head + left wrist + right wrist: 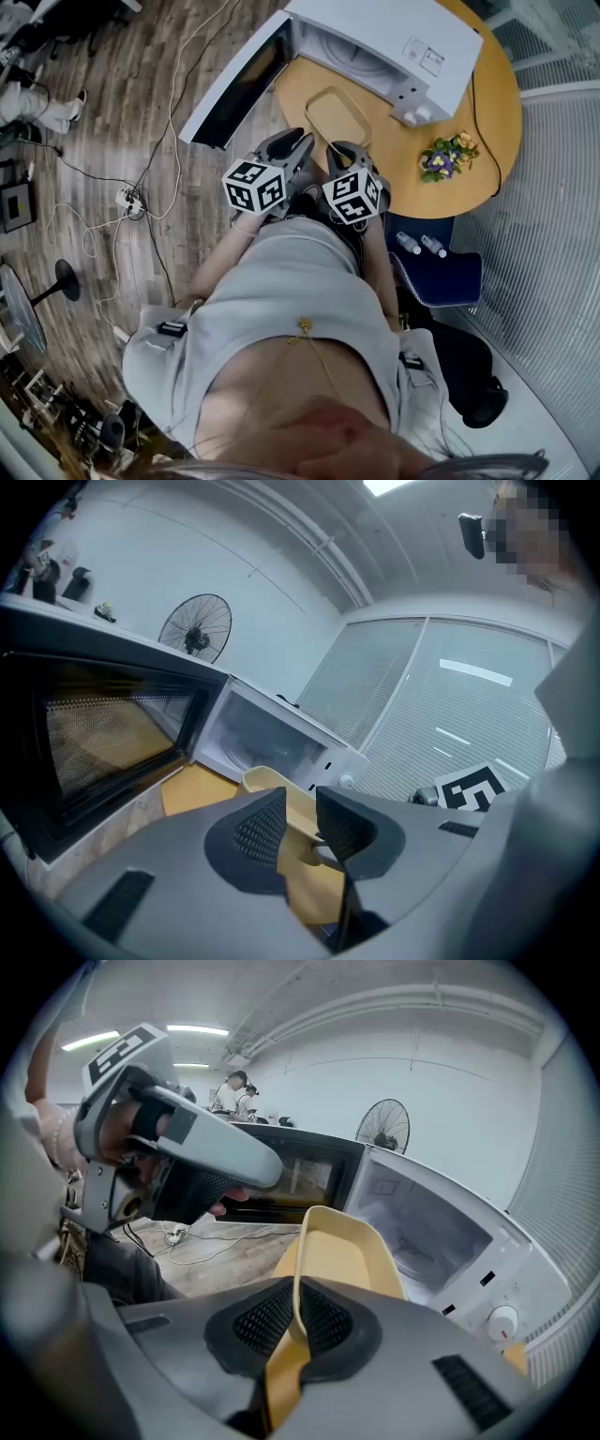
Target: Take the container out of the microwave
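Note:
A pale yellow container (337, 114) lies on the round wooden table (487, 103), just in front of the white microwave (394, 42), whose door (234, 84) hangs open to the left. My right gripper (345, 155) is shut on the container's near rim; in the right gripper view the rim (309, 1232) runs down between the pads of the right gripper (295, 1314). My left gripper (289, 148) hovers beside it at the container's left, open, nothing between its fingers. From the left gripper (300, 803) the container (267, 780) shows behind the jaws, before the open microwave (262, 738).
A small bunch of flowers (445, 157) stands on the table at the right. Two bottles (419, 245) lie on a blue chair below the table. Cables and a power strip (131, 200) trail over the wooden floor at the left. A fan (195, 630) stands behind.

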Motion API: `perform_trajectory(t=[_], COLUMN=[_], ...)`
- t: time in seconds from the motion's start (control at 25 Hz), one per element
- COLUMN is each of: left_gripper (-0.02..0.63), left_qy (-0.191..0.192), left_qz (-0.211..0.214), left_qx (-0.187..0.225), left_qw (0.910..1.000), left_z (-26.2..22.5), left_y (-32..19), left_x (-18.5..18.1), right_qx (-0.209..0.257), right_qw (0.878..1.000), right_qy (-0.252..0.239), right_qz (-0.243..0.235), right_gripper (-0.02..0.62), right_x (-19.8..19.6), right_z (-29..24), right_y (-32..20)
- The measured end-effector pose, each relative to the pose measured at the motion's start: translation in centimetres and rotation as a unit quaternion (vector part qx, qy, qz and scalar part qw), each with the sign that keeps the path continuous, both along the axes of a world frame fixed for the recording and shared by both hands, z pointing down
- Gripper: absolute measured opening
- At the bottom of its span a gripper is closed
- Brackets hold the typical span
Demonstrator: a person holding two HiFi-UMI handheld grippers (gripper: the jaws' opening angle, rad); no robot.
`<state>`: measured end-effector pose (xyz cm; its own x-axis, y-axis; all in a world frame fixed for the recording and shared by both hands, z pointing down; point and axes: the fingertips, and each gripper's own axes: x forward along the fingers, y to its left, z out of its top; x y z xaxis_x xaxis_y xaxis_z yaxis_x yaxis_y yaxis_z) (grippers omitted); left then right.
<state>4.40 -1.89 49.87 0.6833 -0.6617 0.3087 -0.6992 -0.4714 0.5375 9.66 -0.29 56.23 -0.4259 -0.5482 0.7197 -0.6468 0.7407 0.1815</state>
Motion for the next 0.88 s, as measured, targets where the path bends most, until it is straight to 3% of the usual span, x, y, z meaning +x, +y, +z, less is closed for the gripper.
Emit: perform_trajectory(t=[0.88], left_gripper=[0.103], left_qy=[-0.006], left_qz=[0.008], left_qx=[-0.005], left_qw=[0.9999], left_z=[0.22], left_y=[-0.11], left_x=[-0.35], right_qx=[-0.009], right_qw=[1.000], right_qy=[0.003], right_qz=[0.000], right_gripper=[0.032], right_x=[-0.59], right_z=[0.41], right_y=[-0.09])
